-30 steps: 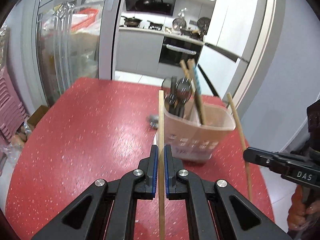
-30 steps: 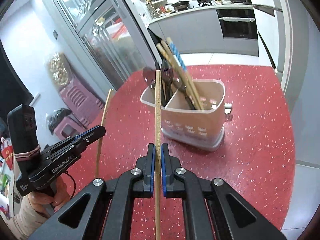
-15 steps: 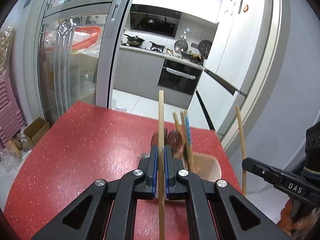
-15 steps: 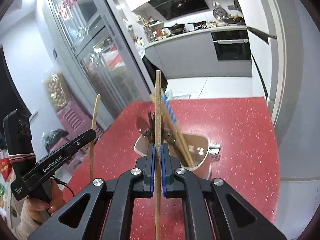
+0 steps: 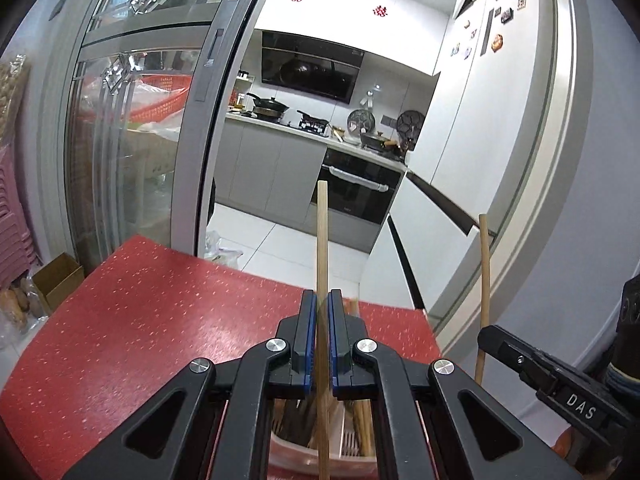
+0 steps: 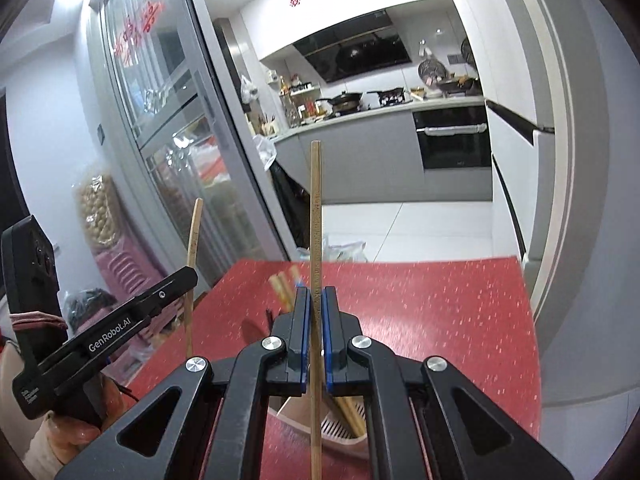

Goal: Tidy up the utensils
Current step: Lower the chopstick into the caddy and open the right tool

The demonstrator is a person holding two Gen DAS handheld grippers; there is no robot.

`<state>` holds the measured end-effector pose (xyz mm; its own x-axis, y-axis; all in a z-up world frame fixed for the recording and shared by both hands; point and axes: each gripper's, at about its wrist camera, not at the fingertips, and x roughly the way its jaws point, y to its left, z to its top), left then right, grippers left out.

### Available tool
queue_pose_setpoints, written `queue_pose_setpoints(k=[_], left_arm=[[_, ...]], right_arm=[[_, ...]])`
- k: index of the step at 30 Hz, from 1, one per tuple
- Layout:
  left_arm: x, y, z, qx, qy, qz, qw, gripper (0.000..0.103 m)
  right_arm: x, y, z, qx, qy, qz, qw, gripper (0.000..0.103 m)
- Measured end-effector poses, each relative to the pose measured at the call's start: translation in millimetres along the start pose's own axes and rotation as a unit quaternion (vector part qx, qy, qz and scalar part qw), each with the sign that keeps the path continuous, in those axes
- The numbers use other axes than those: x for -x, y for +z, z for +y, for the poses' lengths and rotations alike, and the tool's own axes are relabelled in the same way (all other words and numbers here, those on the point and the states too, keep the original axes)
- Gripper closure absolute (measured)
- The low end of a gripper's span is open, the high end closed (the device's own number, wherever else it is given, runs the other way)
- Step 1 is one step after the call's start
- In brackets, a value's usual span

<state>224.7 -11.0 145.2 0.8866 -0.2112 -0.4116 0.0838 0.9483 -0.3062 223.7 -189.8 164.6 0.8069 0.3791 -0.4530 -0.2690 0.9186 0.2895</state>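
Observation:
My left gripper is shut on a wooden chopstick, held upright. Its lower end reaches down toward the pale plastic utensil holder, which sits below the jaws and holds more chopsticks and dark utensils. My right gripper is shut on a second wooden chopstick, also upright, above the same holder. Each gripper shows in the other's view: the right one with its chopstick, the left one with its chopstick.
The holder stands on a red speckled table whose far edge faces the kitchen doorway. A glass sliding door is at left. A white wall and door frame stand close on the right.
Both grippers have tilted up and moved over the holder. The holder has dropped from mid-frame to below the jaws. Both chopsticks stay gripped.

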Motion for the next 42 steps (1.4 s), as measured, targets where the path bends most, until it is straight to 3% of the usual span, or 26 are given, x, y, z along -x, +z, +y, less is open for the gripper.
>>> queue_pose_setpoints(k=[11,22,42], left_arm=[[-36,11,-5,-0.004,0.015,-0.025,0.9996,0.072],[-66,-4,0,-0.002,0.023,-0.063,0.9977,0.072],[-68,-53,-3,-0.062,0.056,-0.016,0.9964,0.072]], right_arm=[[-38,11,-9,0.013,-0.023,-0.02,0.999,0.097],[-71,-9,-9,0.056,-0.05,-0.036,0.997,0.097],[-75,-57,-12,0.081,-0.055,0.008,0.995,0.097]])
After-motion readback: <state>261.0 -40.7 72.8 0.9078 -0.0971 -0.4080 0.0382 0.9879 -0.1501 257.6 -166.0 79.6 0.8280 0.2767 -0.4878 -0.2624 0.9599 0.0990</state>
